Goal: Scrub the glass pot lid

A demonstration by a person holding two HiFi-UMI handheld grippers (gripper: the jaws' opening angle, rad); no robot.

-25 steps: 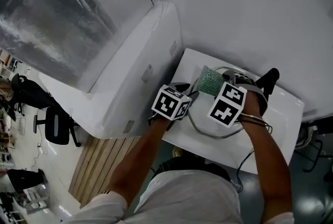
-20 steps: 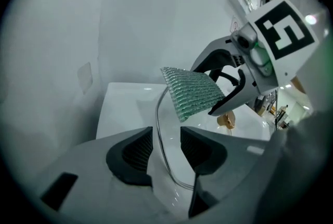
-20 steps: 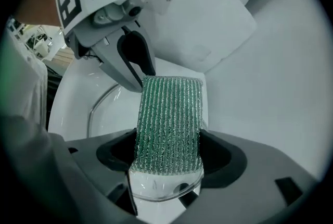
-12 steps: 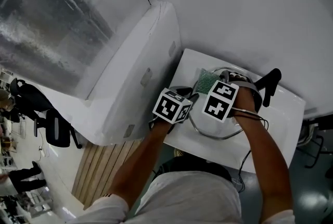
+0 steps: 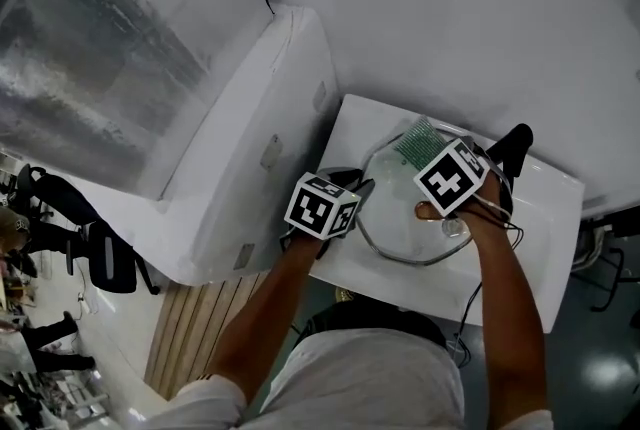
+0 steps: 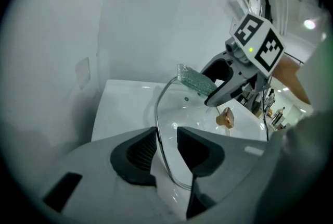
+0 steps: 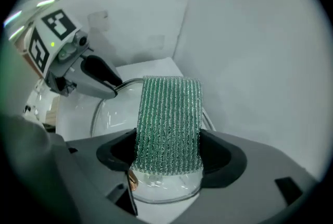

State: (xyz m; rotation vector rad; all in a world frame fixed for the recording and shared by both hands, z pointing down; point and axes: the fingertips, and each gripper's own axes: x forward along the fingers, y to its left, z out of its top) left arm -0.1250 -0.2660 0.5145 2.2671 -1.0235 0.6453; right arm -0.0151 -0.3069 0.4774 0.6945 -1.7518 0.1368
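Glass pot lid worked between both grippers on a white table.
The white table (image 5: pixel 358 133) lay under both tools, and the glass pot lid (image 5: pixel 395 218) rested on it between them. The left gripper (image 6: pixel 166 147) had the lid's metal rim between its closing jaws, a gap showing at one pad. The right gripper (image 7: pixel 167 158) was clamped on a green scouring pad (image 7: pixel 169 124), which lay against the lid's rim ahead of those jaws. The lid's amber knob (image 6: pixel 225 117) sat just under the right gripper.

A lab-like recording corner inside an open office is suggested by the plain white table (image 5: pixel 530 258) under the right gripper (image 5: pixel 425 153), by the white partition panels (image 5: pixel 255 138) set up left of it, and by office chairs (image 5: pixel 108 258) seen far beyond them.
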